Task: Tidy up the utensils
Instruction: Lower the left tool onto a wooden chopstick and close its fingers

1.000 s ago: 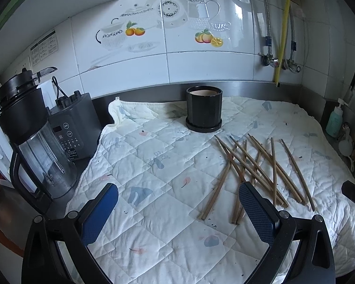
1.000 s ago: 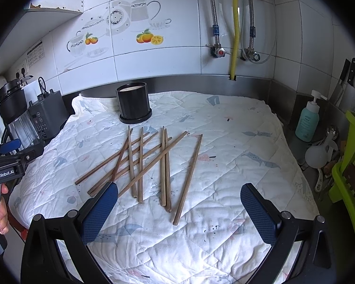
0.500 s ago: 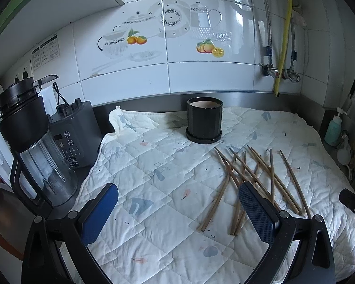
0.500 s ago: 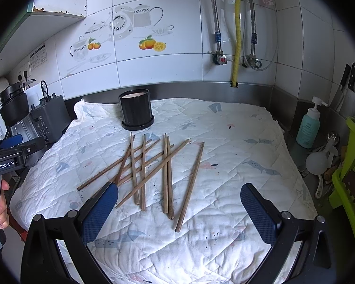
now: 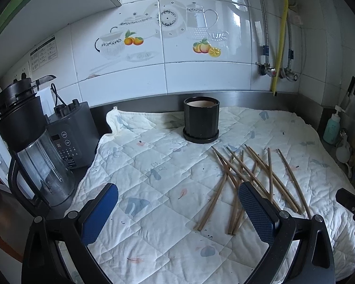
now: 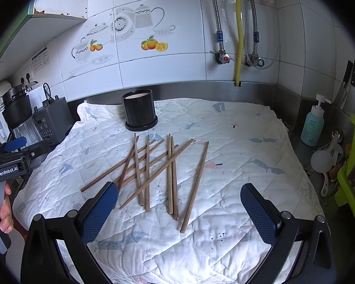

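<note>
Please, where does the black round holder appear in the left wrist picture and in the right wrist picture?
Left wrist view: black holder stands just right of centre, beyond the chopsticks.
Right wrist view: black holder stands left of centre, beyond the chopsticks.
Shared landmark: yellow pipe on the tiled wall.

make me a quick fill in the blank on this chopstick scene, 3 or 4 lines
1. The wooden chopsticks lie scattered on the quilted ____.
2. The black holder stands ____ on the cloth, behind the chopsticks.
3. Both the left gripper and the right gripper are ____ and hold nothing.
4. The soap bottle stands at the ____ edge of the right wrist view.

Missing words: cloth; upright; open; right
</note>
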The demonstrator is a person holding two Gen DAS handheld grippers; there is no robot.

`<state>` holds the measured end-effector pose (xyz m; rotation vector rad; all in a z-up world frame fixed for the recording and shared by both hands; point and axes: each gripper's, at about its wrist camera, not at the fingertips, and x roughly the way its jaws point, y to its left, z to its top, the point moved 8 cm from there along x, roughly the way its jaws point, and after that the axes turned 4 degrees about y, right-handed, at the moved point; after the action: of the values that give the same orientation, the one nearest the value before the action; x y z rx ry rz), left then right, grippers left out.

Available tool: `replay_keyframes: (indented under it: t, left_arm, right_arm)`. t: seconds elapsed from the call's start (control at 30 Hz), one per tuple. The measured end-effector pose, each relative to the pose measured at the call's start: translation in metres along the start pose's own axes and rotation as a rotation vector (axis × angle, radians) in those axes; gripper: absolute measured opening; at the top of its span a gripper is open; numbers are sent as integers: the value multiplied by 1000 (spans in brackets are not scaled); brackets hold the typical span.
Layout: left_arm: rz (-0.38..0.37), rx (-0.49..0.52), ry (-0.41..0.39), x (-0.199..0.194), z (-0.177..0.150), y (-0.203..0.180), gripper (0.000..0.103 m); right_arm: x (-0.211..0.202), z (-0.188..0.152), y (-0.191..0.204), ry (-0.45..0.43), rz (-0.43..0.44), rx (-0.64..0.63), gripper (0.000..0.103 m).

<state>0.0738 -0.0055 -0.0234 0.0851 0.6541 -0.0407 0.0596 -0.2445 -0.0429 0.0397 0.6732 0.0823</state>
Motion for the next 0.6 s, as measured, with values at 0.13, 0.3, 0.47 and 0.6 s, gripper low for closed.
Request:
replay_keyframes:
  t: [0.13,0.3,0.47,0.6]
  left_arm:
    - [-15,-12,14,6,-5,1,103]
    - [-37,-8,26,14,-13,-3,103]
    - [-89,12,63,28,-25,-16,96]
    - [-141,35,104,44,-38,-34,87]
  right_arm:
    - [3,-4,0,4,4,-1,103]
    - [9,-12,-3,24,4,1,102]
    - [21,-23,-9,61,9,18,89]
    - [33,-33,-11,96,17,24,78]
